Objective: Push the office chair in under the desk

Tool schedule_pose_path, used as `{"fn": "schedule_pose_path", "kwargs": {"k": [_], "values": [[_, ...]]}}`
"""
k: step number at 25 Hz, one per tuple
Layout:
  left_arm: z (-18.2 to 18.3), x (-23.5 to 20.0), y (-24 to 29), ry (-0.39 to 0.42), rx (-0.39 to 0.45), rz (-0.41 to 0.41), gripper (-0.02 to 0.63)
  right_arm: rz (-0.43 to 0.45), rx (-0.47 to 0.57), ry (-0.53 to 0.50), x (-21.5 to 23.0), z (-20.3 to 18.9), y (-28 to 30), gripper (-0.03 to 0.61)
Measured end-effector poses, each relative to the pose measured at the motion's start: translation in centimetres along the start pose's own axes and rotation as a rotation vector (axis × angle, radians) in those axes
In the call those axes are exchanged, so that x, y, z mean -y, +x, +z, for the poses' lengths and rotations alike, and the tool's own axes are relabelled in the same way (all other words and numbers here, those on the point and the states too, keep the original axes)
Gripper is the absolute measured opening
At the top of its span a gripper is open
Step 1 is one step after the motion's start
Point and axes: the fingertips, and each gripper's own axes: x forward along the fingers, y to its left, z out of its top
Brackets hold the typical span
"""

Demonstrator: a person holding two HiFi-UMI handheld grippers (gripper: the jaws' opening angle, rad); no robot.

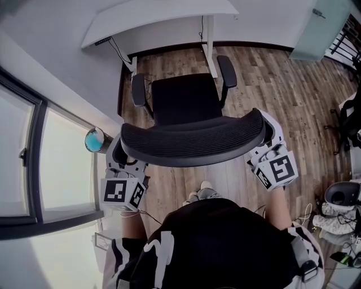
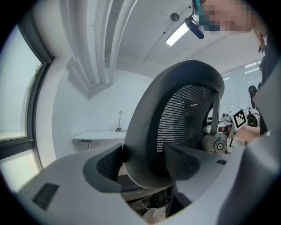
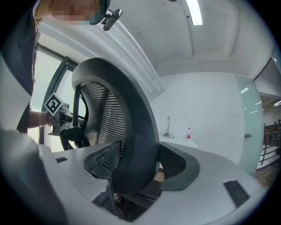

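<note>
A black office chair stands on the wood floor, its seat (image 1: 183, 99) facing a white desk (image 1: 158, 17) at the far wall, still out in front of it. The mesh backrest (image 1: 192, 144) is nearest me. My left gripper (image 1: 125, 159) is shut on the backrest's left rim, and my right gripper (image 1: 269, 134) on its right rim. In the left gripper view the backrest rim (image 2: 145, 145) fills the gap of the left gripper (image 2: 142, 166), with the desk (image 2: 99, 135) behind. In the right gripper view the right gripper (image 3: 140, 166) clamps the rim (image 3: 136, 132) the same way.
A tall window (image 1: 22, 152) runs down the left, with a blue round object (image 1: 95, 140) by its sill. The desk's white leg (image 1: 210, 45) stands just beyond the right armrest (image 1: 227, 70). Another dark chair (image 1: 350, 121) and floor clutter (image 1: 338, 209) sit at the right. A bottle (image 3: 188, 133) stands on the desk.
</note>
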Motion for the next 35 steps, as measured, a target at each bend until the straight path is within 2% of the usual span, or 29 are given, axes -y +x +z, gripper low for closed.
{"fn": "schedule_pose_path", "kwargs": {"k": [35], "values": [[0.4, -3.5, 6.5, 0.005, -0.012, 0.048, 0.288, 0.021, 0.033, -0.007, 3.6, -0.1, 6.7, 0.272]]}}
